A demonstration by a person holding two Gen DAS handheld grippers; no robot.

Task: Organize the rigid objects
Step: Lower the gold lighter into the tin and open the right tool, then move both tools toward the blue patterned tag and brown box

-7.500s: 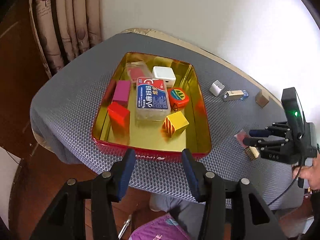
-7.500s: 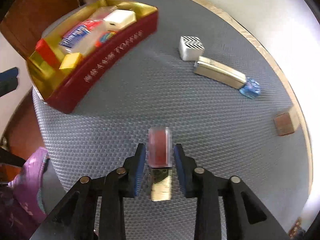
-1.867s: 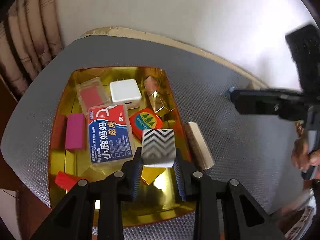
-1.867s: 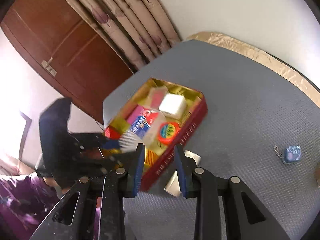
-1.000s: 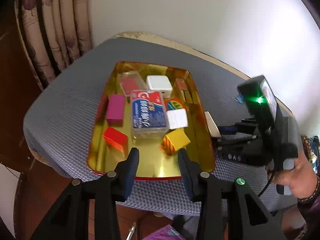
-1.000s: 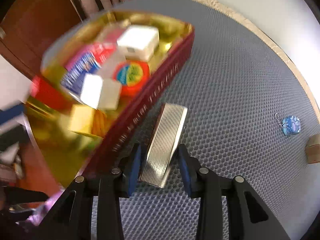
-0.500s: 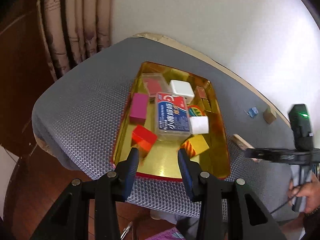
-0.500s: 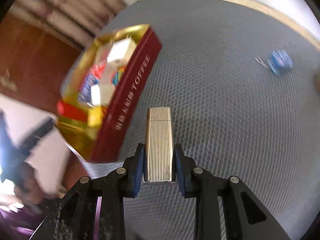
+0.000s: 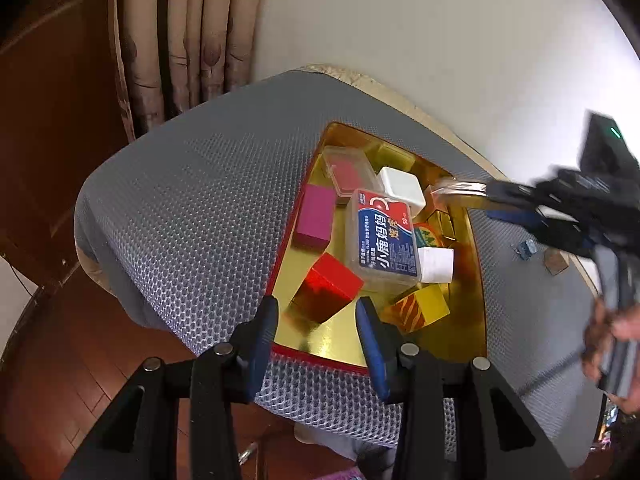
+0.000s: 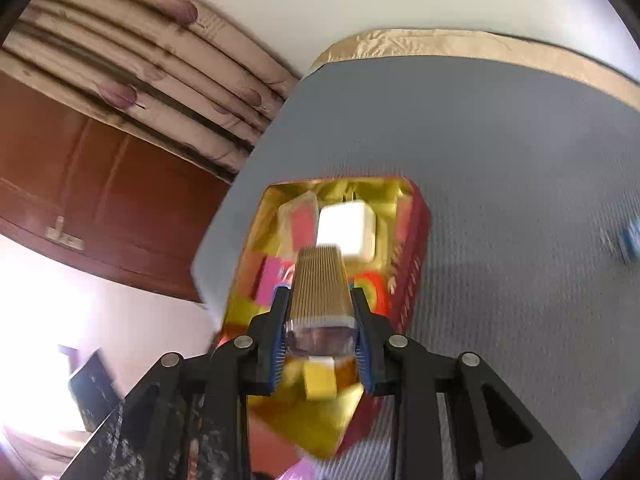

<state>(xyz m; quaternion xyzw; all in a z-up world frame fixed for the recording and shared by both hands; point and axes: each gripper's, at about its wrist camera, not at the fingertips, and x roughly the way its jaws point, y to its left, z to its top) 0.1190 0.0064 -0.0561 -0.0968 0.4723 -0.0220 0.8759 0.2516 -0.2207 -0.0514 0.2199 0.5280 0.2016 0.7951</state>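
- The ribbed metal case (image 10: 320, 284) sat at the centre of the right wrist view, clamped between the jaws of the right gripper (image 10: 320, 344) and held above the gold tin tray (image 10: 416, 216).
- In the left wrist view the case (image 9: 460, 189) appeared at centre right, over the tray's far rim (image 9: 476, 248).
- To place it well, the case should probably be lowered flat into the free strip along that rim, beside the white block (image 9: 401, 190), and released only once seated.
- The left gripper (image 9: 316, 332) stood open and empty at the lower centre, near the tray's close edge.
- A blue charm (image 9: 525, 249) and a wooden block (image 9: 556, 262) lay on the grey mesh mat (image 9: 192, 216).
- Curtains (image 9: 184, 32) and a white wall (image 9: 420, 28) filled the upper frame.
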